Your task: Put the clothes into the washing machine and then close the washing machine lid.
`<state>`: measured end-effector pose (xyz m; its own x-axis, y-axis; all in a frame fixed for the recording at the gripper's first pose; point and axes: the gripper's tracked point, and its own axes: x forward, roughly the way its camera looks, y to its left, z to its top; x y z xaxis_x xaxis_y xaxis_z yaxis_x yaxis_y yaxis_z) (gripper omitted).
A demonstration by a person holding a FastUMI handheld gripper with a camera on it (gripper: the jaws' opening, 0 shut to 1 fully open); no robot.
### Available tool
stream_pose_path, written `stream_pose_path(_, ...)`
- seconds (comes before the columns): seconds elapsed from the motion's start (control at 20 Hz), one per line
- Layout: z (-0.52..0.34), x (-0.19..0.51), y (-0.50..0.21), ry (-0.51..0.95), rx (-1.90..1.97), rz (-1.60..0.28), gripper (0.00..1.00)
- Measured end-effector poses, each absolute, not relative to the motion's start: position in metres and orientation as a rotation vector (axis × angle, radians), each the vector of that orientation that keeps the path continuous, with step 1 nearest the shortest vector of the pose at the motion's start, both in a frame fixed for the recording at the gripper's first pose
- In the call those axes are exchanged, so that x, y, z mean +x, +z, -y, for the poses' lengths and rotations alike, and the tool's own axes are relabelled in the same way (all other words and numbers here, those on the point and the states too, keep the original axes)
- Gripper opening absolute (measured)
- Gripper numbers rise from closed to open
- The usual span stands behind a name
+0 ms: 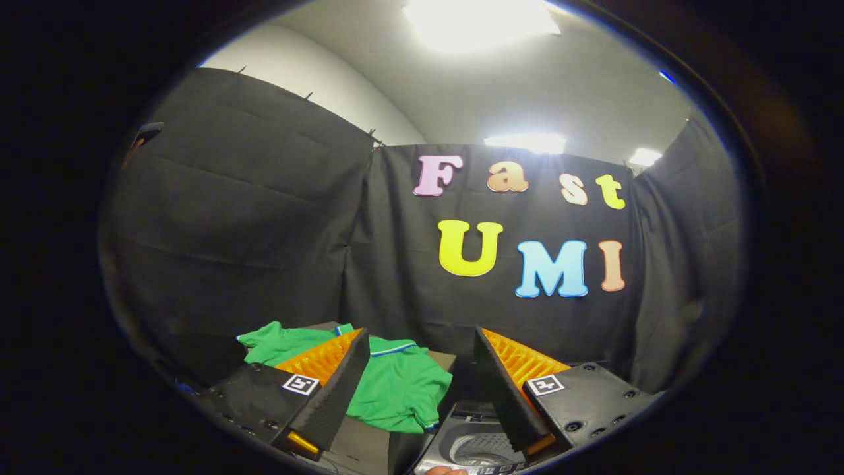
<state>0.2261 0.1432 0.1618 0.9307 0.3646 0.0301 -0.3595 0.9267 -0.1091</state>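
A green shirt (395, 386) with a striped collar lies crumpled on a low grey surface (359, 445), just ahead of and partly behind my left finger (336, 389). My gripper (422, 343) is open, its fingers wide apart with nothing between them. Below my right finger (504, 389) sits the washing machine (471, 448), a grey top with a round drum opening showing; the lid's position is hidden from me.
Black cloth walls close off the booth on the left, back and right, a short way beyond the shirt. A fingertip of a person's hand (445, 470) shows at the machine's near edge.
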Motion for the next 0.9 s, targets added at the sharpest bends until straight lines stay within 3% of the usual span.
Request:
stream_pose_path(0.4, -0.229, 0.283, 0.192, 0.483, -0.09, 0.007, 0.98)
stream_pose_path(0.9, -0.296, 0.325, 0.088, 0.552, -0.069, -0.472, 0.98)
